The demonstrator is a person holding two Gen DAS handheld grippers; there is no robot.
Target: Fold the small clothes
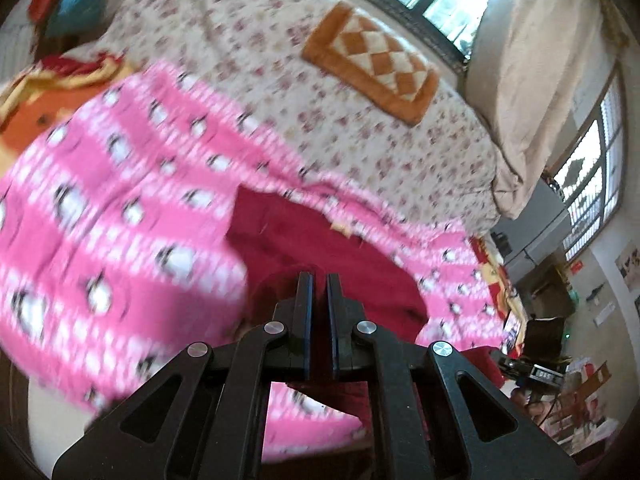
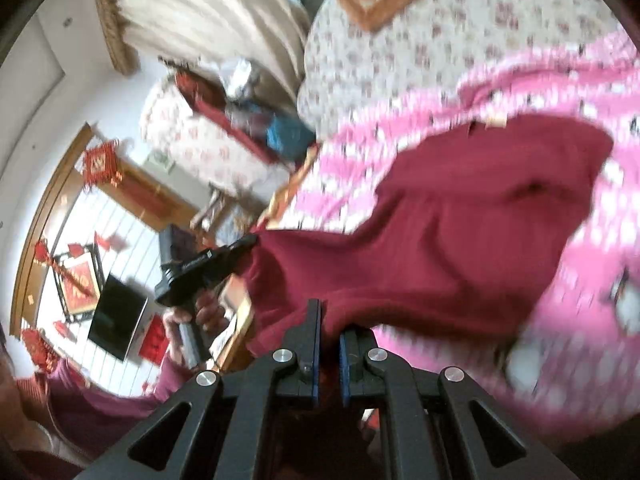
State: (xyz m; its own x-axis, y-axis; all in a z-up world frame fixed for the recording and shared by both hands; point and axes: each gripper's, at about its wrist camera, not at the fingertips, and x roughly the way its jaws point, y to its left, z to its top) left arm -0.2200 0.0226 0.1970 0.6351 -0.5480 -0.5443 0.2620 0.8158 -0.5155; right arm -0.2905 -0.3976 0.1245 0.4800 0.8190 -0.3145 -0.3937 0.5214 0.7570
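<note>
A dark red garment hangs stretched above a pink penguin-print blanket. My right gripper is shut on one edge of it, with the cloth bunched between the pads. In the right wrist view my left gripper, held by a hand, pinches the garment's other corner. In the left wrist view the left gripper is shut, with the red garment draped just ahead of and under its fingers. Both views are motion-blurred.
The pink blanket lies on a bed with a floral sheet. An orange checked mat rests further back near a window with beige curtains. Furniture and a dark screen stand beyond the bed's edge.
</note>
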